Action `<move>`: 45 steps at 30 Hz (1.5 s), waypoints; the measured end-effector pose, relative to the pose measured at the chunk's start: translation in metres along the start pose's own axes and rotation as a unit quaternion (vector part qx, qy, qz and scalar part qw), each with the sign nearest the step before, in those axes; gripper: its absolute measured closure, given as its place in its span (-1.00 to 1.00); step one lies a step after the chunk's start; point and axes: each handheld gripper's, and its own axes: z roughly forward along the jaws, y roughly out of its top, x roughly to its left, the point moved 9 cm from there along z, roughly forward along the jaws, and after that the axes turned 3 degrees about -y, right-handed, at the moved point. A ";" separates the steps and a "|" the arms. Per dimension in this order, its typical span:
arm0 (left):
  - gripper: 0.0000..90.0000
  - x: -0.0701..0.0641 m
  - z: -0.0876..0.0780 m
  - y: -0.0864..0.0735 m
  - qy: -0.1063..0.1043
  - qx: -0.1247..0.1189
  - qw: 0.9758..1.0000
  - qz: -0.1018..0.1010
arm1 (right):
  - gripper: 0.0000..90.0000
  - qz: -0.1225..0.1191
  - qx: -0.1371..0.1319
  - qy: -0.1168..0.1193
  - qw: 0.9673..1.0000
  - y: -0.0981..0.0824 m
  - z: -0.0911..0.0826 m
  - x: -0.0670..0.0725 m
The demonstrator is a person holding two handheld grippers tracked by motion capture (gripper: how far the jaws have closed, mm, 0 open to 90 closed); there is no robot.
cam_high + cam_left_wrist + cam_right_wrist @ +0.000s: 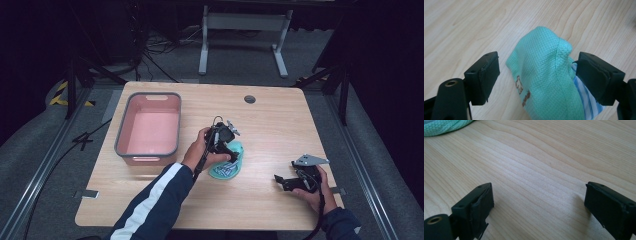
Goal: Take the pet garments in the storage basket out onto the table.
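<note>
A small mint-green mesh shoe (pixel 228 165) with a blue-and-white striped lining lies near the middle of the wooden table (pixel 270 125). My left gripper (pixel 232 157) hangs just over it, open, its jaws on either side of the shoe's toe (pixel 541 65); the far jaw touches the striped edge. A small brown print marks the shoe's side (pixel 522 91). My right gripper (pixel 281 181) rests open near the table's front right, nothing between its jaws. In the right gripper view a corner of the green shoe (pixel 441 126) lies at the top left.
A pink bin (pixel 149 127) with a grey rim stands on the table's left half, with nothing in it. A round cable hole (pixel 250 99) sits near the far edge. Bare wood (pixel 544 170) lies between the right gripper's jaws.
</note>
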 end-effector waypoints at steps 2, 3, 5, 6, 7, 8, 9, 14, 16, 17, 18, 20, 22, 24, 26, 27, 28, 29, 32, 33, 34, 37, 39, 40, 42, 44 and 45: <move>-0.57 0.000 -0.005 0.000 -0.003 -0.006 1.000 0.001 | -0.80 0.000 0.000 0.000 1.000 0.000 0.000 0.000; -0.57 0.000 -0.009 0.000 -0.004 -0.007 1.000 0.008 | -0.80 0.000 0.000 0.000 1.000 0.000 0.000 0.000; -0.57 -0.001 -0.015 -0.001 -0.002 -0.009 1.000 0.016 | -0.80 -0.001 0.000 0.000 1.000 0.000 0.000 0.000; -0.57 -0.001 -0.018 -0.001 0.000 -0.013 1.000 0.021 | -0.80 0.000 0.000 0.000 1.000 0.000 0.000 0.000; -0.57 -0.001 -0.022 -0.001 0.000 -0.016 1.000 0.024 | -0.80 0.000 0.000 0.000 1.000 0.000 0.000 0.000; -0.56 -0.001 -0.024 -0.002 -0.001 -0.016 0.999 0.029 | -0.80 0.000 0.000 0.000 1.000 0.000 0.000 0.000; -0.55 -0.001 -0.027 -0.002 0.001 -0.023 0.999 0.032 | -0.80 0.000 0.000 0.000 1.000 0.000 0.000 0.000; -0.50 -0.002 -0.041 -0.007 0.007 -0.029 0.998 0.047 | -0.80 0.000 0.000 0.000 1.000 0.000 0.000 0.000; -0.50 -0.002 -0.050 -0.010 0.005 -0.032 0.998 0.060 | -0.80 0.000 0.000 0.000 1.000 0.000 0.000 0.000; -0.50 -0.001 -0.053 -0.011 0.007 -0.031 0.998 0.061 | -0.80 0.000 0.000 0.000 1.000 0.000 0.000 0.000; -0.50 -0.001 -0.056 -0.013 0.007 -0.032 0.998 0.062 | -0.80 0.000 0.000 0.000 1.000 0.000 0.000 0.000; -0.50 -0.001 -0.064 -0.017 0.009 -0.038 0.997 0.068 | -0.80 0.000 0.000 0.000 1.000 0.000 0.000 0.000; -0.50 0.001 -0.074 -0.023 0.015 -0.041 0.996 0.073 | -0.80 0.000 0.000 0.000 1.000 0.000 0.000 0.000; -0.49 0.002 -0.082 -0.029 0.014 -0.048 0.996 0.074 | -0.80 -0.001 0.000 0.000 1.000 0.000 0.000 0.000; -0.48 0.003 -0.088 -0.033 0.017 -0.050 0.996 0.077 | -0.80 0.000 0.000 0.000 1.000 0.000 0.000 0.000; -0.48 0.003 -0.091 -0.036 0.016 -0.050 0.995 0.081 | -0.80 0.000 0.000 0.000 1.000 0.000 0.000 0.000; -0.49 0.004 -0.095 -0.039 0.017 -0.053 0.995 0.080 | -0.80 0.000 0.000 0.000 1.000 0.000 0.000 0.000; -0.49 0.005 -0.098 -0.042 0.016 -0.059 0.995 0.085 | -0.80 -0.001 0.000 0.000 1.000 0.000 0.000 0.000; -0.49 0.004 -0.105 -0.051 0.014 -0.064 0.994 0.090 | -0.80 0.000 0.000 0.000 1.000 0.000 0.000 0.000; -0.48 0.003 -0.110 -0.059 0.010 -0.065 0.993 0.094 | -0.80 0.000 0.000 0.000 1.000 0.000 0.000 0.000; -0.48 0.002 -0.112 -0.063 0.011 -0.063 0.993 0.098 | -0.80 0.000 0.000 0.000 1.000 0.000 0.000 0.000; -0.47 -0.002 -0.119 -0.075 0.003 -0.067 0.992 0.105 | -0.80 0.000 0.000 0.000 1.000 0.000 0.000 0.000; -0.45 -0.004 -0.123 -0.084 0.002 -0.070 0.992 0.106 | -0.80 0.000 0.000 0.000 1.000 0.000 0.000 0.000; -0.44 -0.006 -0.125 -0.088 -0.002 -0.071 0.992 0.107 | -0.80 0.000 0.000 0.000 1.000 0.000 0.000 0.000; -0.44 -0.008 -0.126 -0.095 -0.005 -0.070 0.991 0.112 | -0.80 0.000 0.000 0.000 1.000 0.000 0.000 0.000; -0.44 -0.010 -0.125 -0.104 -0.007 -0.069 0.991 0.112 | -0.80 0.000 0.000 0.000 1.000 0.000 0.000 0.000; -0.44 -0.010 -0.124 -0.110 -0.004 -0.065 0.992 0.112 | -0.80 0.000 0.000 0.000 1.000 0.000 0.000 0.000</move>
